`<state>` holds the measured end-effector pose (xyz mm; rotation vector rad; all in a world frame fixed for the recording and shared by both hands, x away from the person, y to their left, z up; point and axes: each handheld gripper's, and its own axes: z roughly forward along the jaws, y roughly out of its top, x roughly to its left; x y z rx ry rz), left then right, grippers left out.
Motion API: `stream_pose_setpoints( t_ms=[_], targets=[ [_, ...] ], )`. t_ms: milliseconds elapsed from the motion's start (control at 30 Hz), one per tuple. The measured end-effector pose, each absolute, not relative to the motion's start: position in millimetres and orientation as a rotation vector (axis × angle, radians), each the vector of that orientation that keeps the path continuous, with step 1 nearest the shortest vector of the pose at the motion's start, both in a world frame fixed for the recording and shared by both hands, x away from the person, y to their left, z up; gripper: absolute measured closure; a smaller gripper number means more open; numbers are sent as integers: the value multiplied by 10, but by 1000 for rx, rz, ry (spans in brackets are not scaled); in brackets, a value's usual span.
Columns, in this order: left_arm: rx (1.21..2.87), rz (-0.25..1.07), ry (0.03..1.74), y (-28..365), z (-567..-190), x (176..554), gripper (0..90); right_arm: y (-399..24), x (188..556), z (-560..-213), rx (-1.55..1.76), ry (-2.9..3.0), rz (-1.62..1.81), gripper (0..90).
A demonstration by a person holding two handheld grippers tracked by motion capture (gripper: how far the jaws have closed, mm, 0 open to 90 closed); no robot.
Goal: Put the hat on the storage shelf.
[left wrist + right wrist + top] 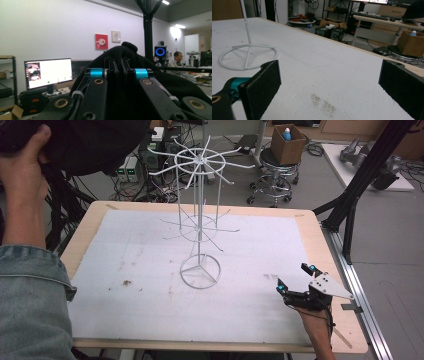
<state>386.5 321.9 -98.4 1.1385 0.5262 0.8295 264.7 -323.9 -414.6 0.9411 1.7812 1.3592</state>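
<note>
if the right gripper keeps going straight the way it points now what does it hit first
Probably nothing close. The right gripper, jaws wide open, points low across the bare white mat, with the wire stand base off to its left. Ahead the way looks free to the table edge, though depth is hard to judge.

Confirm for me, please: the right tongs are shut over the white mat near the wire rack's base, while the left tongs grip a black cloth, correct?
Not quite: the right tongs are open, not shut. The right gripper view shows the two black pads far apart over the white mat, with the rack base nearby. The left tongs do grip the black cloth.
</note>
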Motion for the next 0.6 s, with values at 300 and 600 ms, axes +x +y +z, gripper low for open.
stream_pose_setpoints(
  t_ms=[300, 600],
  targets=[
    [1172, 768, 508, 2996, -897, 3933, 857, -3242, 2646, -4144, 937, 1776, 1359, 32],
    [1223, 697, 525, 2847, -890, 4042, 857, -3241, 2650, -4146, 940, 1775, 1359, 32]
  ],
)
